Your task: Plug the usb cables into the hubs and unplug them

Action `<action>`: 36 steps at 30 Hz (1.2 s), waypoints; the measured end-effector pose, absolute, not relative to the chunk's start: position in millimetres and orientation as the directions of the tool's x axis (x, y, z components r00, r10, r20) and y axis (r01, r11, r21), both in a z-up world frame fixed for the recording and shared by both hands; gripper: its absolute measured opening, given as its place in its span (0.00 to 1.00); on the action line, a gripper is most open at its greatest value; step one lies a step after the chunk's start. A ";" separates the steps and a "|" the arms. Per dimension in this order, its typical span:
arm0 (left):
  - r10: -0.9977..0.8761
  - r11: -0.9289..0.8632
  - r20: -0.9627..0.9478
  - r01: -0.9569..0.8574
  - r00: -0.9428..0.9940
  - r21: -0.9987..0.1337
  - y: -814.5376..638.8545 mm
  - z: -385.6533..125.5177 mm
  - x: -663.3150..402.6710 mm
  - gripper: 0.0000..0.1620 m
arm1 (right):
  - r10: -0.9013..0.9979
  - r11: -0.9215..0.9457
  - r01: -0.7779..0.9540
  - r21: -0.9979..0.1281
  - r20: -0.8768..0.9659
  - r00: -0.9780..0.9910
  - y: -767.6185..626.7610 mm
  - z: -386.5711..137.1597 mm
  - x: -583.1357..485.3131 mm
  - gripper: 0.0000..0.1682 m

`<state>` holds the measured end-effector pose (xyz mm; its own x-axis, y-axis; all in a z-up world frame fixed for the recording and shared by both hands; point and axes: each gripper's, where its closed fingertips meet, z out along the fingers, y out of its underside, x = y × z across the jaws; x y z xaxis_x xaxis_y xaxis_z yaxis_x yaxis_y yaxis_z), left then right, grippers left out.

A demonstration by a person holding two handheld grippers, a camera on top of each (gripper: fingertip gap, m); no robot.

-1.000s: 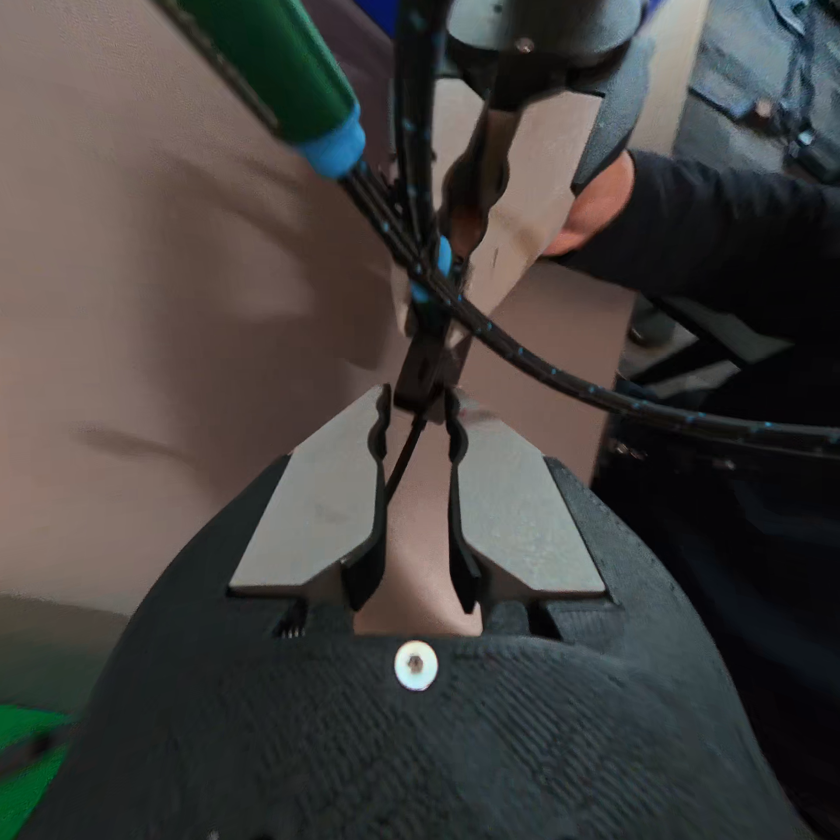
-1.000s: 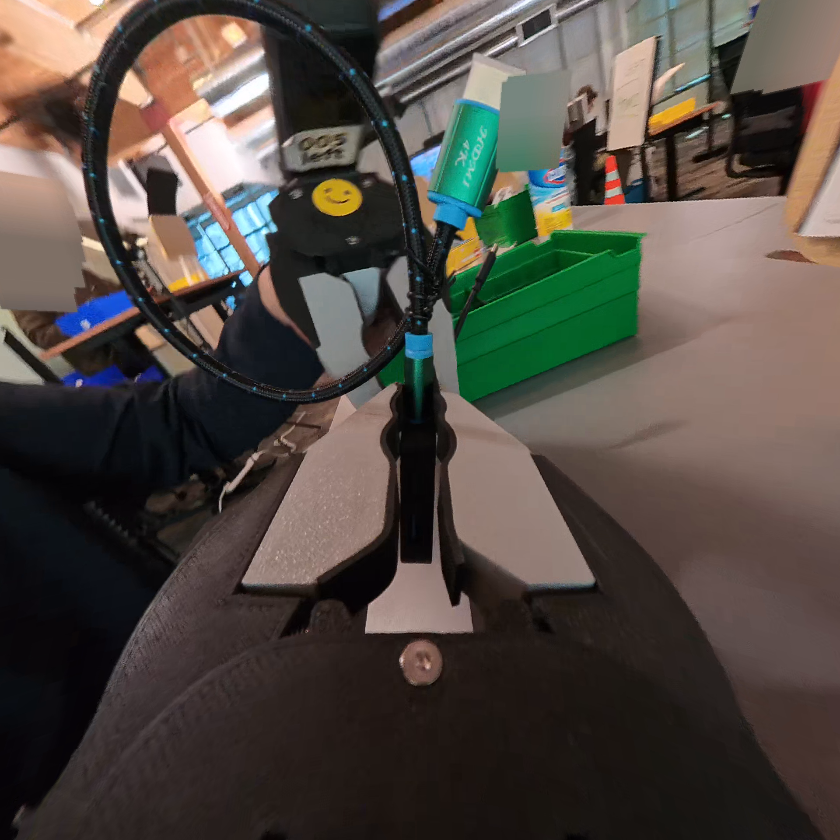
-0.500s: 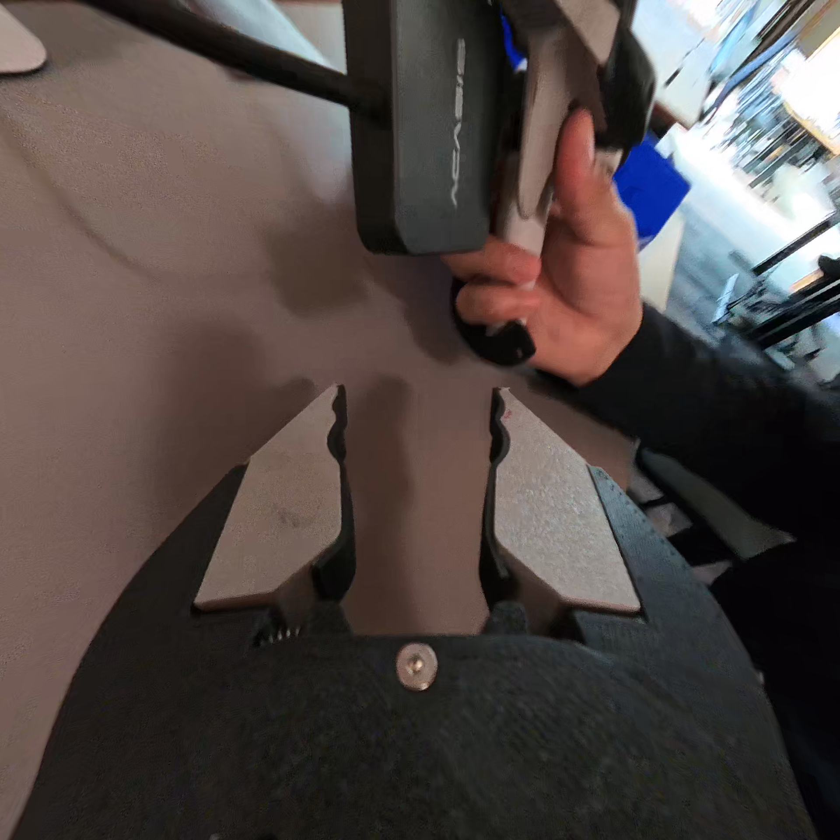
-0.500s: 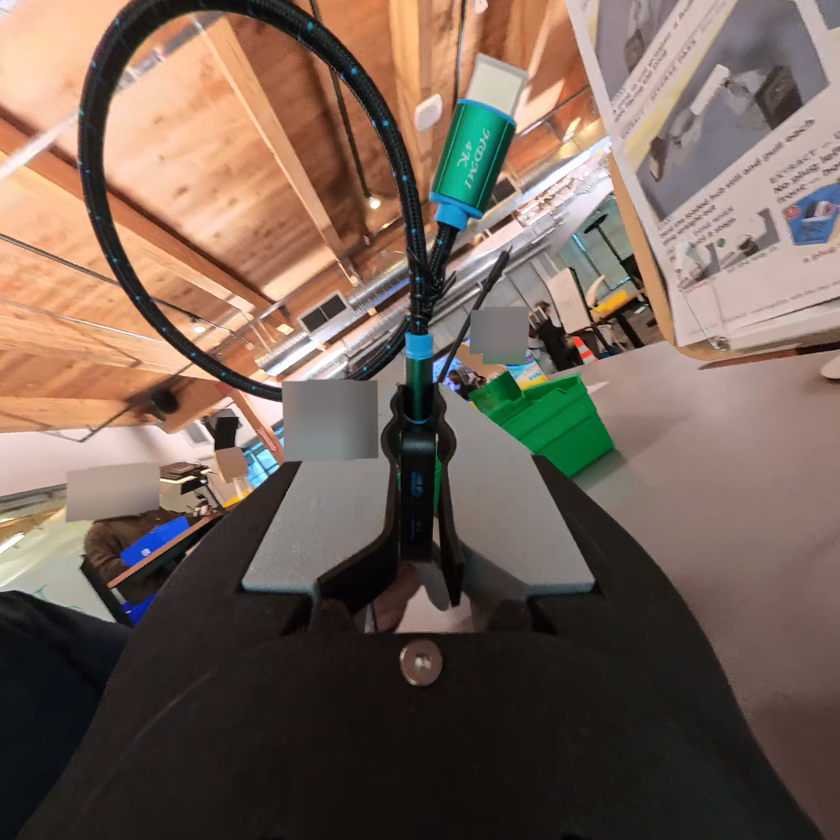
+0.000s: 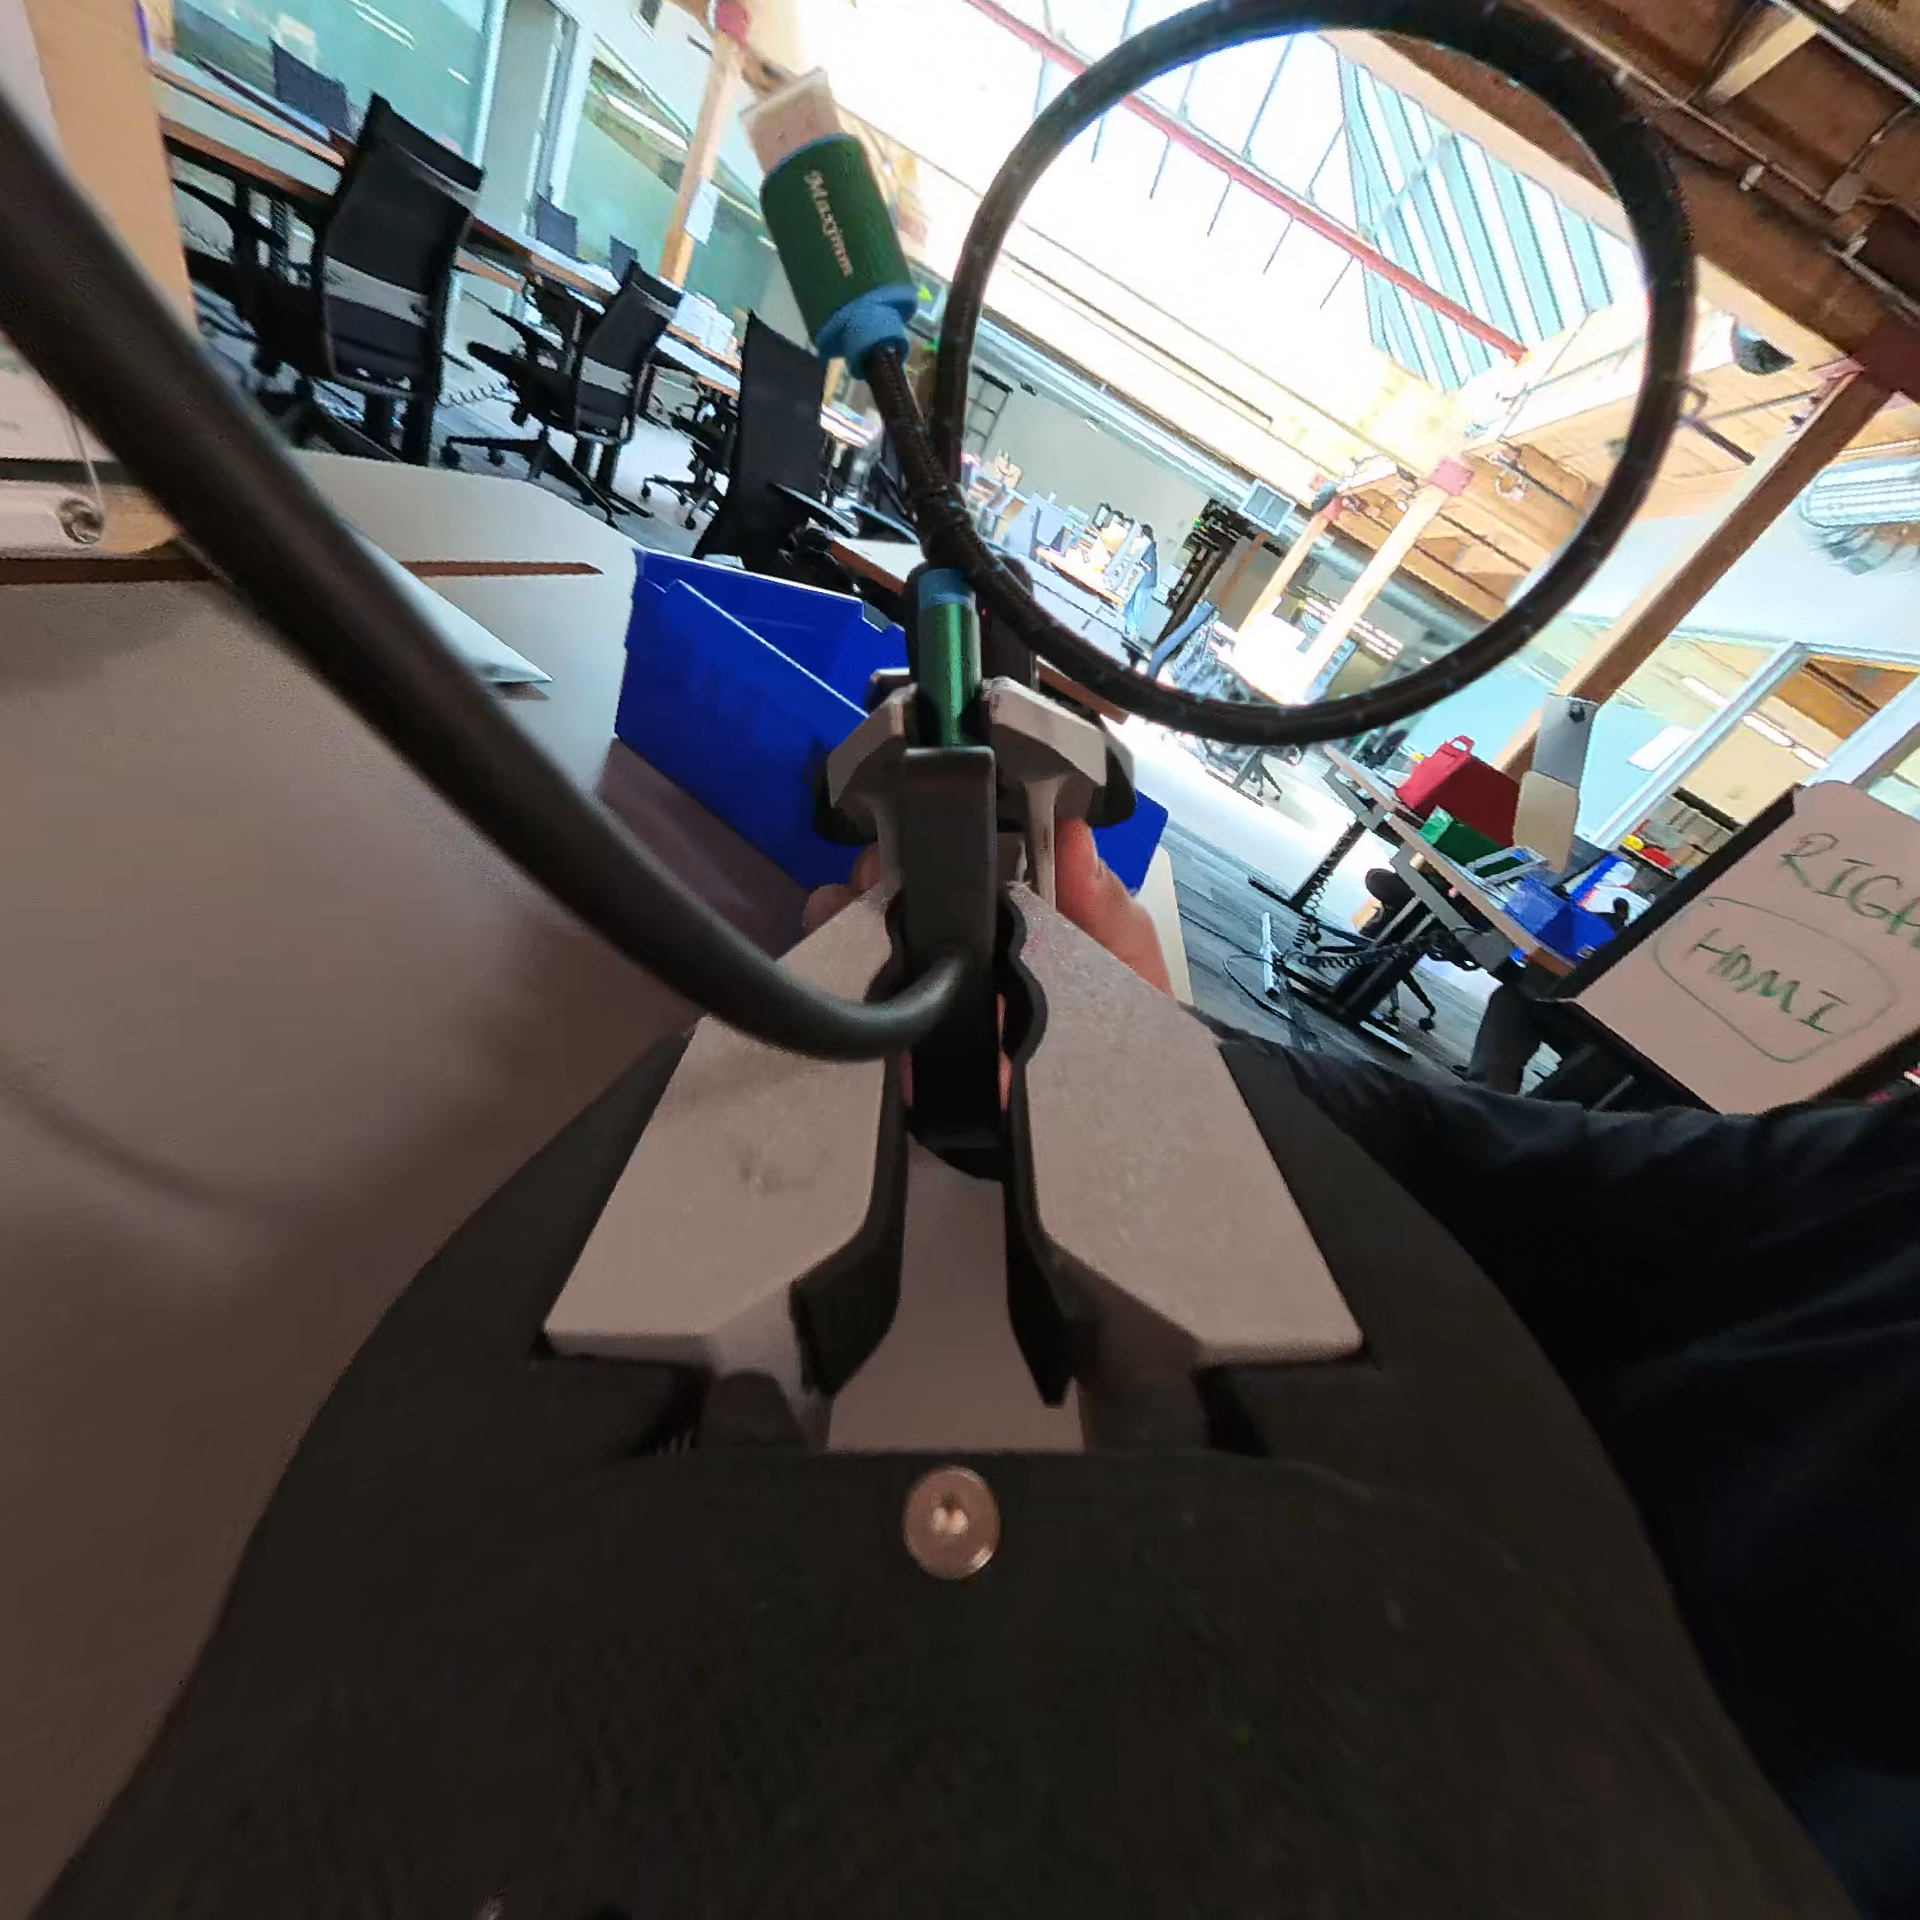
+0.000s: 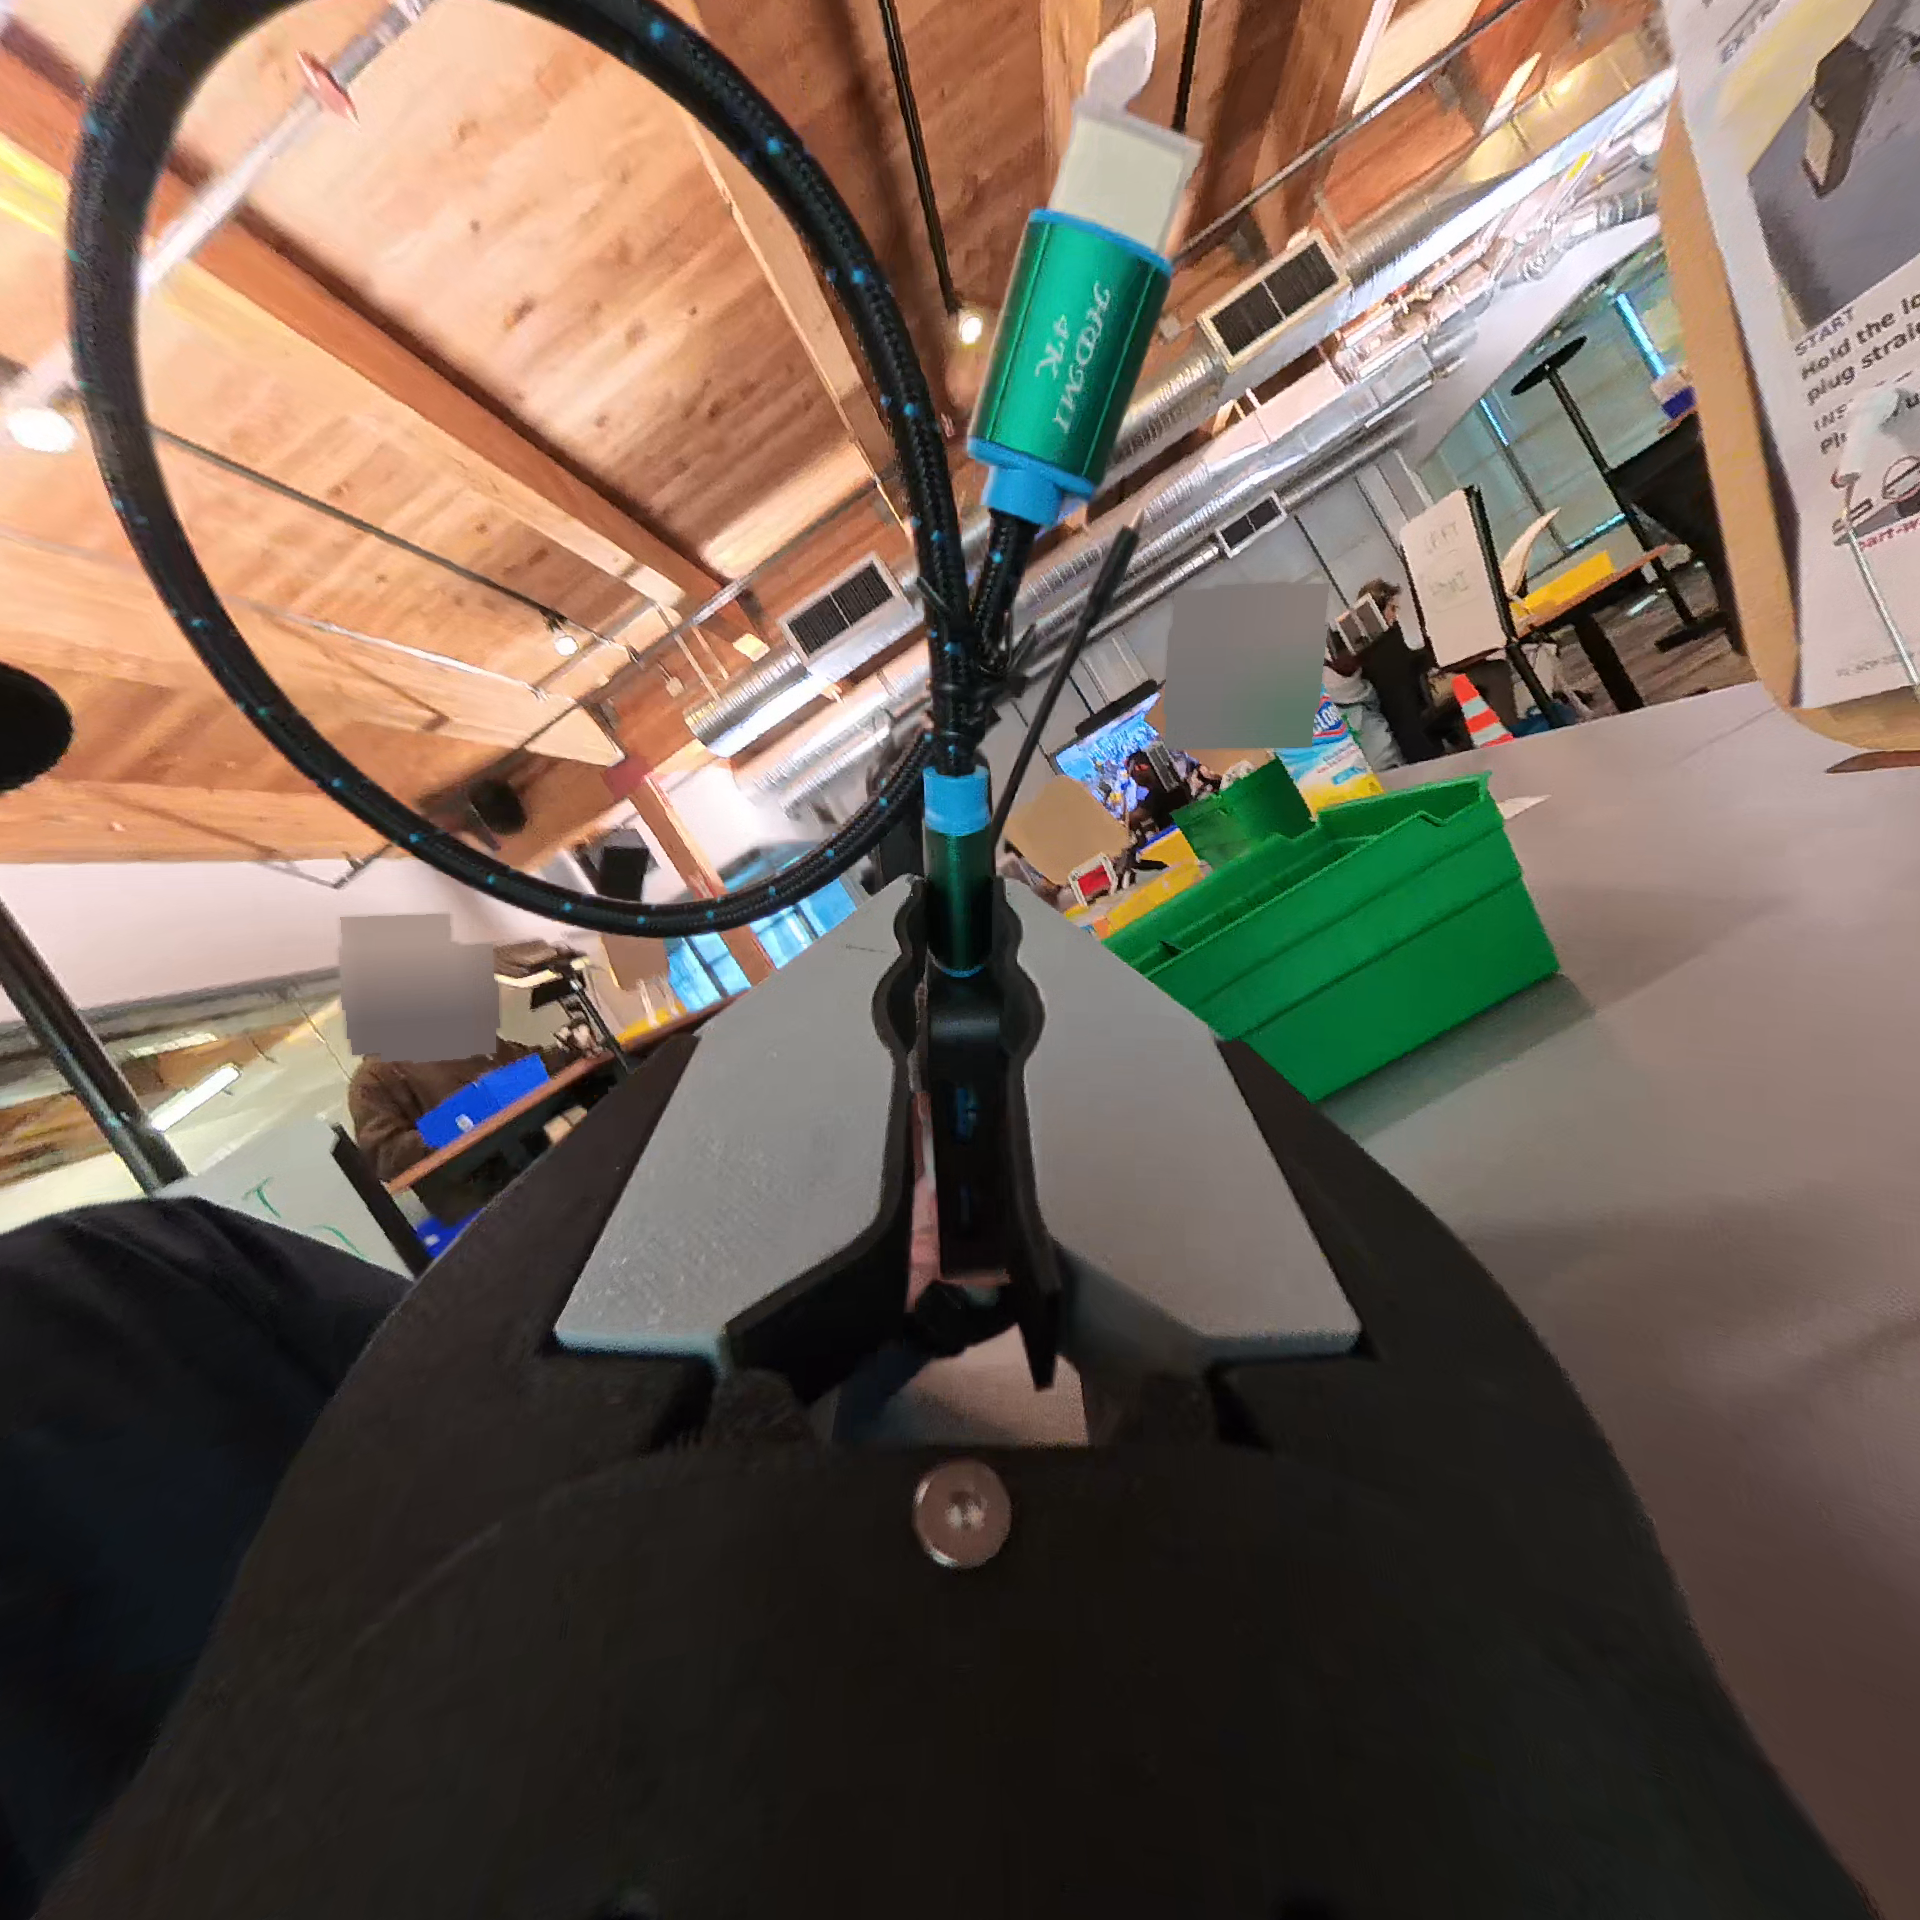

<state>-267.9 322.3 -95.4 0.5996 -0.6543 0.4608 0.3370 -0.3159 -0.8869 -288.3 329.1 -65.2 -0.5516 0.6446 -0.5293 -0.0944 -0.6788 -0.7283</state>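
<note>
My left gripper point(image 5: 951, 925) is shut on a flat black adapter point(image 5: 945, 831) with a thick black cable point(image 5: 416, 675) running off to the left. My right gripper point(image 5: 961, 738) faces it and grips the adapter's far end. In the right wrist view my right gripper point(image 6: 961, 904) is shut on the adapter point(image 6: 961, 1122), with a green plug point(image 6: 956, 883) seated in it at the fingertips. A black braided cable point(image 6: 208, 644) loops up from that plug to a free green plug point(image 6: 1070, 364). The loop point(image 5: 1621, 468) and the free plug point(image 5: 831, 249) also show in the left wrist view.
A green bin point(image 6: 1351, 956) stands on the grey table point(image 6: 1662, 1143), with a board bearing printed sheets point(image 6: 1787, 312) at the right. A blue bin point(image 5: 727, 707) sits at the table's edge and a whiteboard point(image 5: 1766, 987) stands beyond it. A hand point(image 5: 1101, 894) and dark sleeve hold the right gripper. My two grippers' fingertips are within a few centimetres of each other.
My left gripper was open and empty half a second ago; it has come up opposite the right gripper and shut on the black adapter. The right gripper keeps its grip, tilted upward.
</note>
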 end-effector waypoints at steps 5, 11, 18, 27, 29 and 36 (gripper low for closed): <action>-0.667 -0.371 0.441 0.245 0.601 -0.895 316.1 -104.2 -267.2 0.07 | 0.620 -0.679 -0.039 -0.733 -0.545 -0.565 326.9 -65.5 -288.4 0.05; -0.682 -0.415 0.489 0.263 0.544 -0.871 311.1 -106.3 -265.7 0.07 | 0.672 -0.588 0.003 -0.809 -0.491 -0.554 320.6 -71.1 -286.0 0.05; -0.682 -0.404 0.483 0.267 0.549 -0.875 313.4 -110.0 -267.5 0.07 | 0.643 -0.619 0.035 -0.785 -0.531 -0.552 323.0 -76.2 -287.5 0.05; -0.677 -0.411 0.509 0.300 0.532 -0.861 315.6 -116.5 -270.9 0.07 | 0.655 -0.589 0.065 -0.806 -0.523 -0.545 316.6 -86.0 -293.2 0.10; -0.683 -0.419 0.517 0.303 0.516 -0.856 314.5 -116.4 -269.8 0.07 | 0.671 -0.577 0.051 -0.815 -0.508 -0.540 317.2 -85.3 -292.7 0.07; -0.670 -0.445 0.549 0.321 0.499 -0.836 318.2 -122.0 -267.4 0.07 | 0.688 -0.570 0.059 -0.820 -0.515 -0.511 320.4 -91.1 -296.4 0.05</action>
<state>-267.4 318.2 -122.0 0.4993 -0.6701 0.5492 0.3213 -0.4455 -0.8356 -296.4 320.4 -91.1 -0.5112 0.6879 -0.5152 0.0591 -0.5699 -0.8196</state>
